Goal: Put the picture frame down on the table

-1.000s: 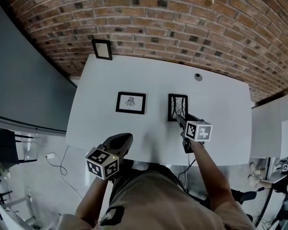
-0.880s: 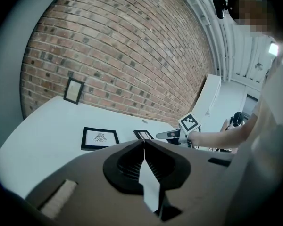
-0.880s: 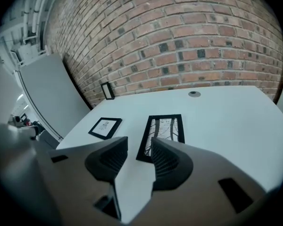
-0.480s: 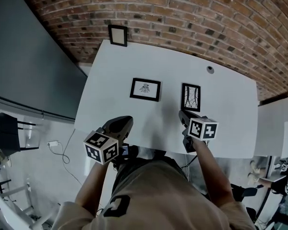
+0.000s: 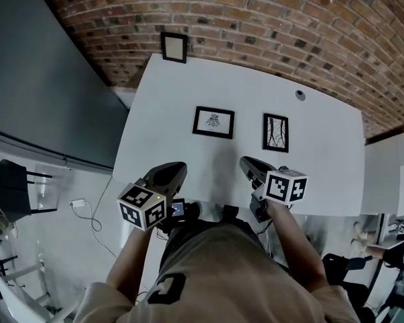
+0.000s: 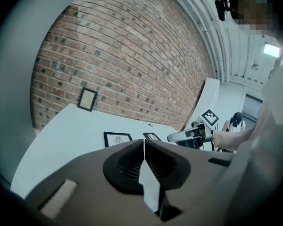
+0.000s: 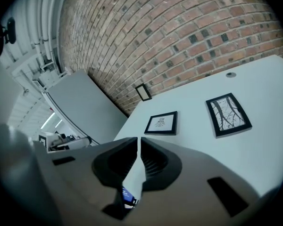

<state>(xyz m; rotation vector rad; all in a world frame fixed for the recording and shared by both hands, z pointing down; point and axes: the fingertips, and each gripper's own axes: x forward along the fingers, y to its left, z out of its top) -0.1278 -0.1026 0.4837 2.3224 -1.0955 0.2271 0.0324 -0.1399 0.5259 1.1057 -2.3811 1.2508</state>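
Left gripper (image 5: 180, 169): fingers pressed together, empty. Right gripper (image 5: 244, 161): fingers have just been closing, nearly touching, nothing between. Picture frame (image 5: 275, 132) lies flat on the worktop (image 5: 323, 173), clear of both. Left gripper view catches the right gripper; right gripper view misses the left.

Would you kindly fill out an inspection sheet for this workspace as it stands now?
Surface: white table, small round grommet near far edge.
Job's things: portrait frame lies flat, clear of both grippers.
Clutter: landscape frame flat beside it; small frame stands at far edge against brick wall.
Grippers: left gripper shut, empty; right gripper shut, fingers have just been closing, nothing between them.
Cables: white cable on floor, left of table.
Surroundings: brick wall, dark chair at left.
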